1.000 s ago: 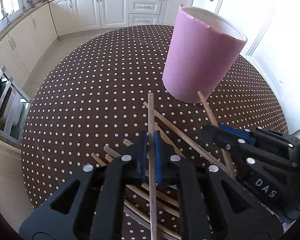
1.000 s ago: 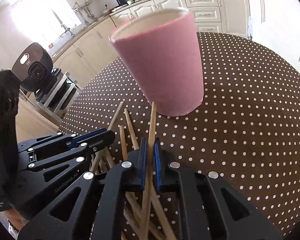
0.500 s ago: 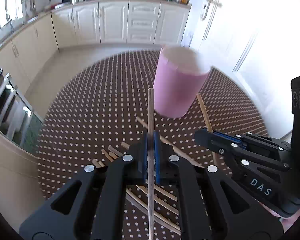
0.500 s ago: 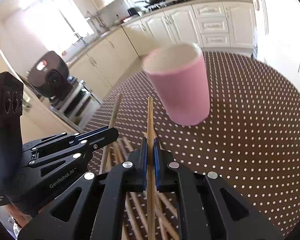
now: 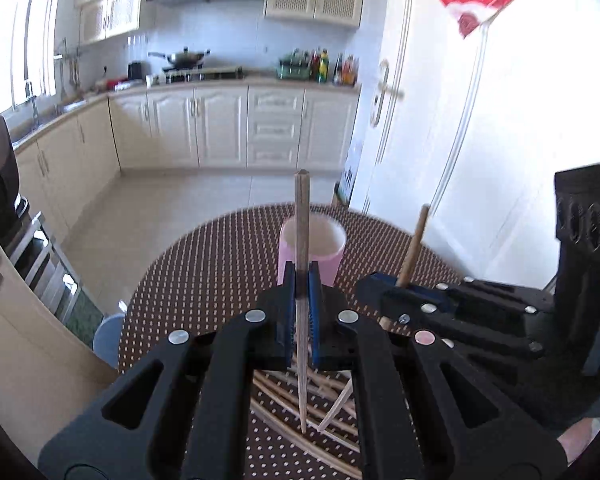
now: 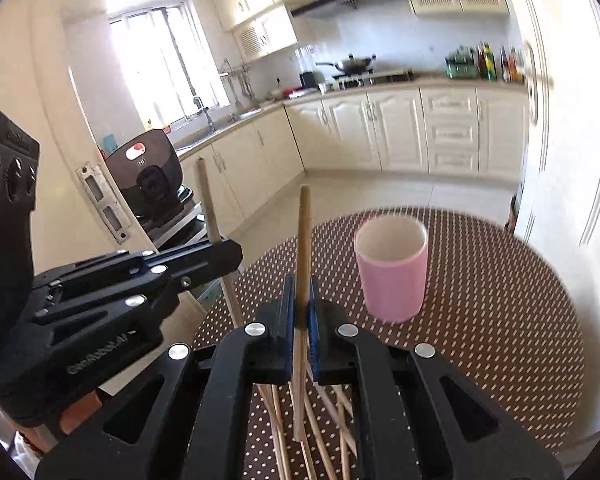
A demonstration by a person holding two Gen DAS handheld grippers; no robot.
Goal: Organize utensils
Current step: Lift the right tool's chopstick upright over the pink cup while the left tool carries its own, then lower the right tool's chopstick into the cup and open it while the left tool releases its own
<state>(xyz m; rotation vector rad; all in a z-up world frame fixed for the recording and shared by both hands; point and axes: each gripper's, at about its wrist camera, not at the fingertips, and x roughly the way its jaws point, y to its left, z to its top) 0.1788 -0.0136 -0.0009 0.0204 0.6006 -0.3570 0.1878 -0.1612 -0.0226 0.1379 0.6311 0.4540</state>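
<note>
Two black two-finger grippers were in view: the left gripper (image 5: 301, 276) and the right gripper (image 6: 299, 280). Each one was closed on one thin wooden chopstick, so two chopsticks were lifted: the left one (image 5: 302, 216) and the right one (image 6: 304, 224). One pink cylindrical cup (image 6: 392, 268) stood at about 1 o'clock from the right gripper. Several more loose wooden chopsticks (image 6: 320, 432) lay at 6 o'clock; an exact count was not possible. There was one round brown table with white dots (image 6: 500, 320).
</note>
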